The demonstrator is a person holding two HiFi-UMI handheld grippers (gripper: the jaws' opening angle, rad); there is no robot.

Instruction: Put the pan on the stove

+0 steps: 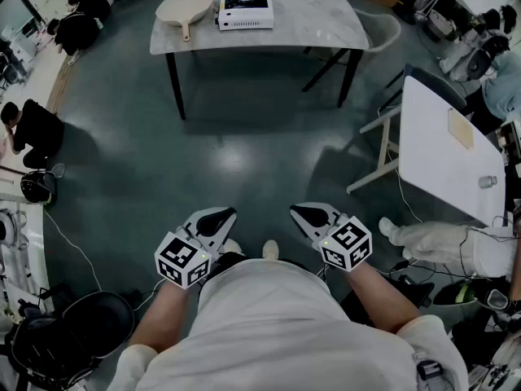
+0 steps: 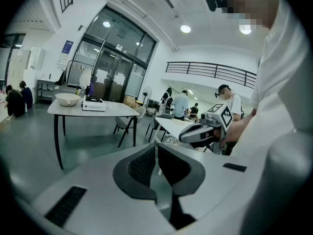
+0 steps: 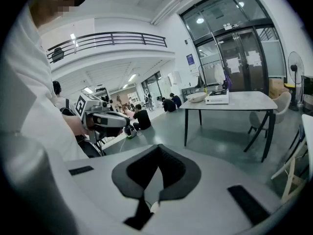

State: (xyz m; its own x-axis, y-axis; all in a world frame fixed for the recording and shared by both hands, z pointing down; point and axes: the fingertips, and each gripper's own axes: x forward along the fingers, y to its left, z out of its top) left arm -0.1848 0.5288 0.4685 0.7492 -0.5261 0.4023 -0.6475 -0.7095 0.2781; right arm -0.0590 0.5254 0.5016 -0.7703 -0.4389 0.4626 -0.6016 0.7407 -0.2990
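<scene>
Head view: pan [image 1: 186,7] (beside stove [image 1: 245,9]) far beyond left hand-held gripper [image 1: 225,215], right hand-held gripper [image 1: 300,213]

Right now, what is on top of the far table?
A pan and a stove, side by side. Nothing lies on either; the table surface beneath them is covered.

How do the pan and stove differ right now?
The pan is round and cream; the stove is boxy and white, with a black burner top. The pan has a handle sticking out toward the table's near edge; the stove shows none. In the head view the pan lies to the left of the stove, not on it. Both rest on the same far table.
</scene>
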